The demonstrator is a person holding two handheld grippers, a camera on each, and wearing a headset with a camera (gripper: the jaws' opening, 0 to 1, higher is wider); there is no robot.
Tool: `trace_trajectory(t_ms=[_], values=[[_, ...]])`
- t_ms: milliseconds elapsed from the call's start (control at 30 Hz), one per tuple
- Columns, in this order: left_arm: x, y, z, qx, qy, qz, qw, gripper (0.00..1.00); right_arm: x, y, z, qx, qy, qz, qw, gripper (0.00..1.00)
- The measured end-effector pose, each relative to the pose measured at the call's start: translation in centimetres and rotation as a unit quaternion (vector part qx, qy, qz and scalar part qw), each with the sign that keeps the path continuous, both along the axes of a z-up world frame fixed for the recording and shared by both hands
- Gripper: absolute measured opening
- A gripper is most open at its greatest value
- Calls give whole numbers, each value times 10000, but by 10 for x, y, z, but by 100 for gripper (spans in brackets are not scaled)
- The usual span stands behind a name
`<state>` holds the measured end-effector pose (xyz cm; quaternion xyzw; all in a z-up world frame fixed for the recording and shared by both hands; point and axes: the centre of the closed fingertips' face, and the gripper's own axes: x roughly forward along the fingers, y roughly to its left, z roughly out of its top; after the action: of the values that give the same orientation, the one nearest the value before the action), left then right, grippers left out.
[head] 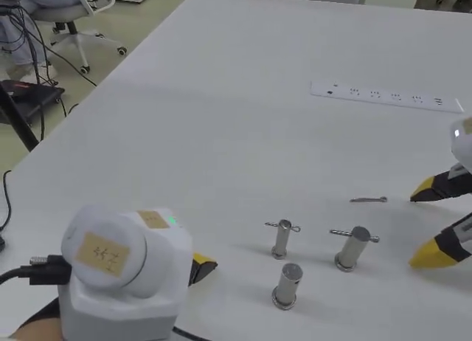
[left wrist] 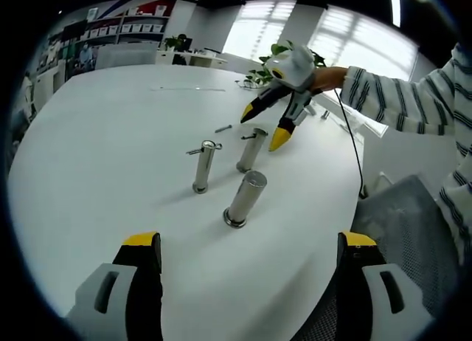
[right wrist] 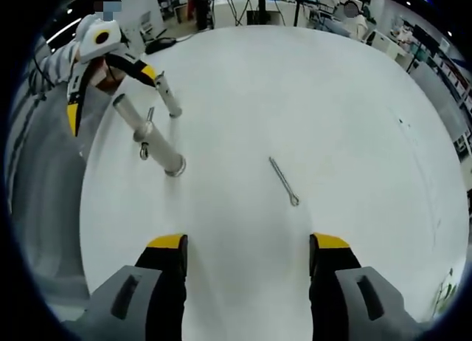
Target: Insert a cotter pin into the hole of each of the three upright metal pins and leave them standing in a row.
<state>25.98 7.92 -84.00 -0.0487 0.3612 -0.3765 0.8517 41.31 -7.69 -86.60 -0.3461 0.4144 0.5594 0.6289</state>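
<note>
**Three upright metal pins and three cotter pins on a white table (head: 221,97).**

- **Right gripper (right wrist: 248,243):** released, with its jaws spread and nothing between them. The one loose cotter pin (right wrist: 283,181) lies flat on the table just ahead of the jaws, roughly between their lines and touching neither. The three metal pins stand close together farther ahead and to the left of the jaws.
- **Left gripper (left wrist: 249,249):** also released and empty.
- **Bare pin (left wrist: 245,199):** the nearest of the three to the left gripper, straight ahead of its jaws. It carries no cotter pin.
- **Fitted pins:** two stand beyond the bare pin.
  - The first fitted pin (left wrist: 203,167) is ahead and to the left.
  - The second fitted pin (left wrist: 251,150) is a little farther on, near the right gripper's yellow tips.
  - Each has one cotter pin lying crosswise through its top, the first inserted cotter pin (head: 282,226) and the second inserted cotter pin (head: 354,235).
- **Count:** two cotter pins are inserted, one is loose, and one pin is unfilled.
- **Layout:** in the head view the three pins form a triangle rather than a single line.
- **Power strip (head: 387,96):** one lies well beyond the right gripper.
</note>
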Motion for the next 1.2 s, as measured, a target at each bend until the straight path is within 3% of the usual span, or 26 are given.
trace_trajectory(t_ms=[600, 1200], values=[[0, 3, -2, -43, 44, 47, 10000, 98, 14, 2, -5, -302, -78, 216, 9993, 64], [-2, 1, -1, -72, 67, 2, 10000, 96, 11, 3, -4, -420, -72, 391, 9983, 62]])
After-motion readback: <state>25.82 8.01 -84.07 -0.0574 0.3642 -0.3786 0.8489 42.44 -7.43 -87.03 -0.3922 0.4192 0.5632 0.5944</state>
